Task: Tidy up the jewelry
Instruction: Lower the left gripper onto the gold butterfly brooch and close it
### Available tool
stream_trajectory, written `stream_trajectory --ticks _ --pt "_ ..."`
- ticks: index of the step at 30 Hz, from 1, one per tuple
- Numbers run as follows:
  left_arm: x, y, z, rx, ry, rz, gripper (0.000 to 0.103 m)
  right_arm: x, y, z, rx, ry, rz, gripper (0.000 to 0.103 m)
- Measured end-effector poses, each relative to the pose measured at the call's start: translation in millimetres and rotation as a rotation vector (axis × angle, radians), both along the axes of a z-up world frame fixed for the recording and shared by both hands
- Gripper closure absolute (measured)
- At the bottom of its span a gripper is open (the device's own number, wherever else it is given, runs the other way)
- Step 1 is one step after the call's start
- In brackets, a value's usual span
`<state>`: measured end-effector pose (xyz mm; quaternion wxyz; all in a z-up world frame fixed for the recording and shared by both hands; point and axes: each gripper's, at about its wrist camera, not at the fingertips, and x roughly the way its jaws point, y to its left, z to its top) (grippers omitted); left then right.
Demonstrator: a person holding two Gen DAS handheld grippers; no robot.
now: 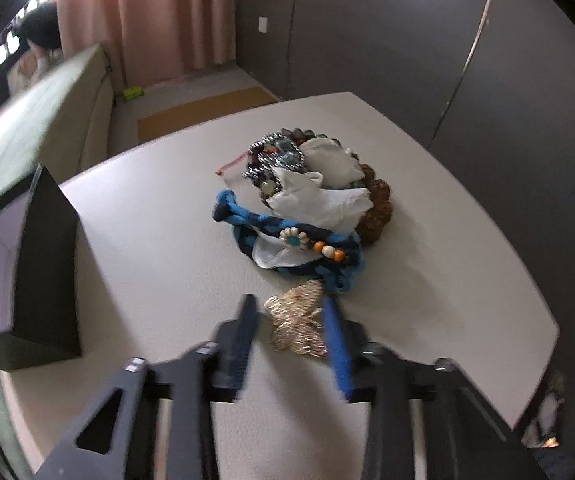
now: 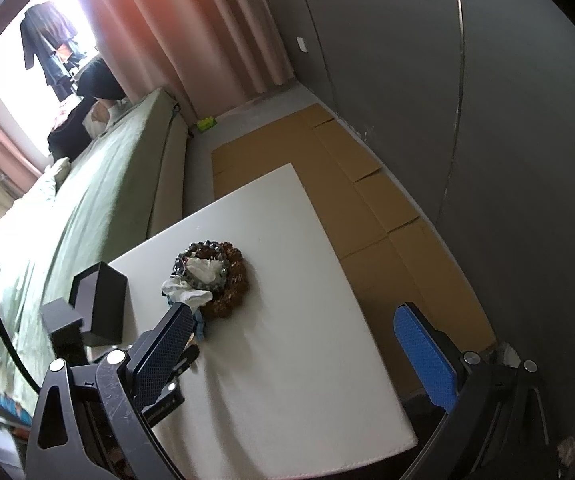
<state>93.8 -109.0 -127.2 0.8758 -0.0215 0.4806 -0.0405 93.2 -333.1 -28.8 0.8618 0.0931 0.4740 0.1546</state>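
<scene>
A heap of jewelry (image 1: 307,192) lies on the white table (image 1: 159,264): a blue braided cord, brown and dark bead strings, a silver chain and white cloth pouches. My left gripper (image 1: 289,312) is closed around a gold filigree piece (image 1: 297,328) at the near edge of the heap. A black open box (image 1: 43,280) stands at the left. In the right wrist view the heap (image 2: 211,276) and the box (image 2: 101,304) lie ahead. My right gripper (image 2: 299,328) is open and empty above the table.
A bed with a green cover (image 2: 87,208) runs along the table's left side. Flattened cardboard (image 2: 367,200) covers the floor by the grey wall. A person (image 2: 87,108) sits at the far end near the pink curtains.
</scene>
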Motion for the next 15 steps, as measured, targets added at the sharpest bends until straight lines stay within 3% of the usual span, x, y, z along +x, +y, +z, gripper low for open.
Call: stream_trajectory --ticks 4,11,15 --pt "-2.8 12.5 8.2 -0.08 -0.014 0.004 0.09 2.2 7.1 -6.2 0.011 0.019 0.015 0.001" --pt "-5.1 35.2 23.4 -0.109 -0.05 0.055 0.09 4.4 29.0 -14.0 0.02 0.041 0.066 0.006" --pt "-8.1 43.8 35.7 -0.129 -0.087 0.069 0.09 7.6 43.8 -18.5 0.04 0.058 0.099 0.025"
